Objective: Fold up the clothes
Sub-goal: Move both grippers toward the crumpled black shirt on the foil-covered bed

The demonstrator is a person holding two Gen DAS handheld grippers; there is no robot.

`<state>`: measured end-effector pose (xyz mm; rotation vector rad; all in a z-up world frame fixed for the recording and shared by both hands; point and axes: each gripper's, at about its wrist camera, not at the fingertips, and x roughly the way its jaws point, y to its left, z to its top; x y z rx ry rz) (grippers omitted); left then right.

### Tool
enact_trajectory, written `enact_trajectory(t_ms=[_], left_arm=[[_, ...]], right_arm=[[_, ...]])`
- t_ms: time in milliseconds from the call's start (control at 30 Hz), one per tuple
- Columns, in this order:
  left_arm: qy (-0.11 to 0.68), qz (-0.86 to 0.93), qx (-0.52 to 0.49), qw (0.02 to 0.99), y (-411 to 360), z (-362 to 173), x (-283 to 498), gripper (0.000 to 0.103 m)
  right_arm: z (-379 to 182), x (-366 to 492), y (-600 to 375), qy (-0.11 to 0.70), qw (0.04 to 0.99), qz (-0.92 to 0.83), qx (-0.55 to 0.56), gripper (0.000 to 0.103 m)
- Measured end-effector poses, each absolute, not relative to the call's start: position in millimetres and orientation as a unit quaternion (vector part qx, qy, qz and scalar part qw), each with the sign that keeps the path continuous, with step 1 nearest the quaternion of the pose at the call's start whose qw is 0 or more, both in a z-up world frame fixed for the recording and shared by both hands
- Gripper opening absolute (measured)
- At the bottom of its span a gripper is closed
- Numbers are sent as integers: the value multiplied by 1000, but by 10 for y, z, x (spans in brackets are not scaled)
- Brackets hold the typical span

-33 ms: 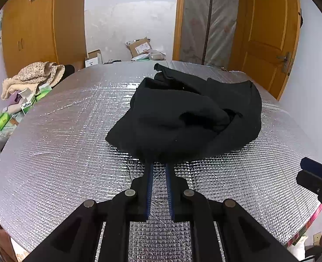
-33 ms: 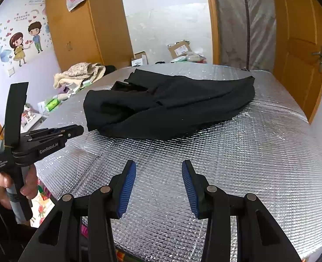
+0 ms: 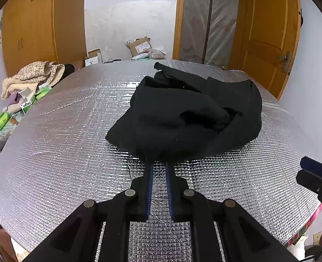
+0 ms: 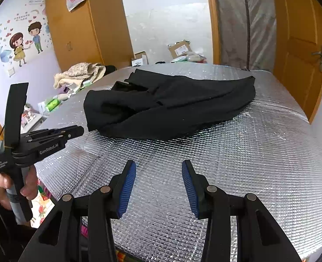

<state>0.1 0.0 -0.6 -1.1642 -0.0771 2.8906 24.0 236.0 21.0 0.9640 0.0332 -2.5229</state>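
We see a crumpled black garment (image 3: 182, 118) lying heaped on the middle of a counter (image 3: 62, 152) covered in silver quilted foil. Our left gripper (image 3: 159, 166) reaches the garment's near edge, its blue-padded fingers (image 3: 149, 179) drawn close together, tips hidden under the cloth, so we cannot tell whether they pinch it. Our right gripper (image 4: 158, 170) hovers nearer than the garment, over bare foil, fingers spread wide.
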Motion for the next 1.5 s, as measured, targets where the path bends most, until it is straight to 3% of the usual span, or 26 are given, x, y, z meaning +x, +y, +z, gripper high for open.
enact_trajectory(t_ms=[767,1500], left_arm=[[9,919,-393,29,51,-60,21,12],[31,926,-375,31,70,-26,0,12]], right_arm=[[190,95,2318,20,177,-915,363,46],[134,81,2140,46,216,-907,360,46]])
